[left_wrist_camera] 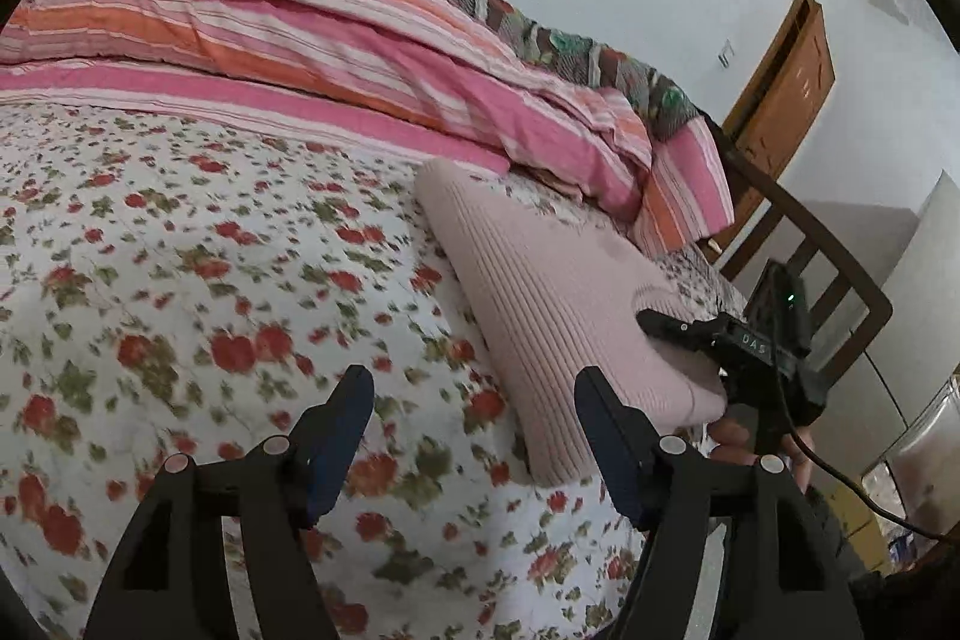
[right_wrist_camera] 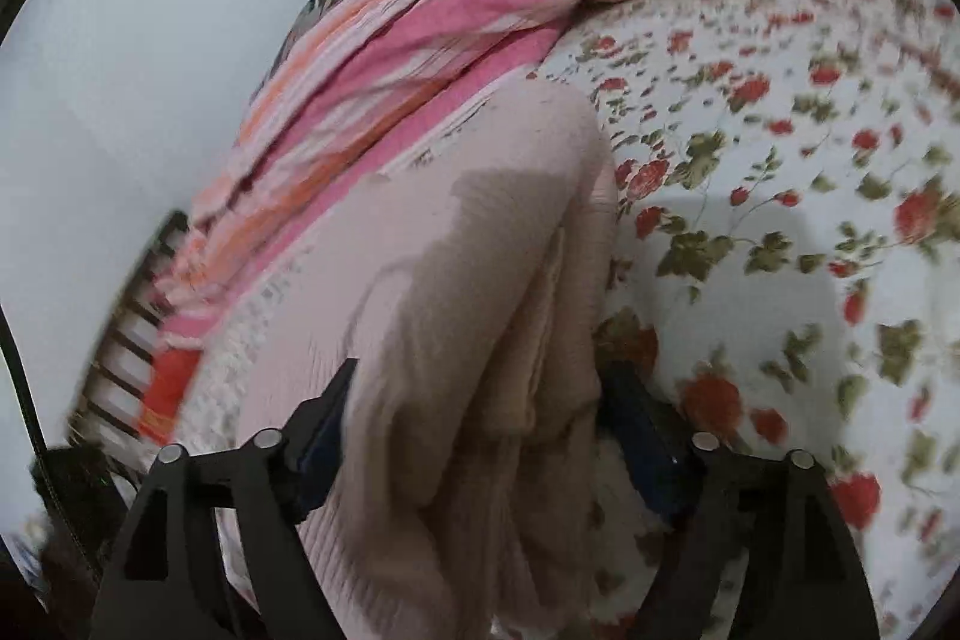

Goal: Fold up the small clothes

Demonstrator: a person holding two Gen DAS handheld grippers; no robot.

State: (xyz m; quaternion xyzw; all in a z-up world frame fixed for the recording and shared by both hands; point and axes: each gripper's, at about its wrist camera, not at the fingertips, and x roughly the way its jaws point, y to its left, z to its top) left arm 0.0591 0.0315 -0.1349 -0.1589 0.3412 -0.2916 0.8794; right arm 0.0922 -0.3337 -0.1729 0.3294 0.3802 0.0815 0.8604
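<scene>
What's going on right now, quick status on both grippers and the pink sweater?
Left gripper open, empty, over floral bedspread. Right gripper jaws around folded pink sweater. Striped quilt behind, not in the way.

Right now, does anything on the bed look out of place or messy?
Nothing looks damaged or spilled. The pink ribbed garment lies folded on the floral bedsheet, one end bunched between the right gripper's fingers. The striped quilt is heaped loosely along the far side. The left gripper hangs open, holding nothing.
</scene>
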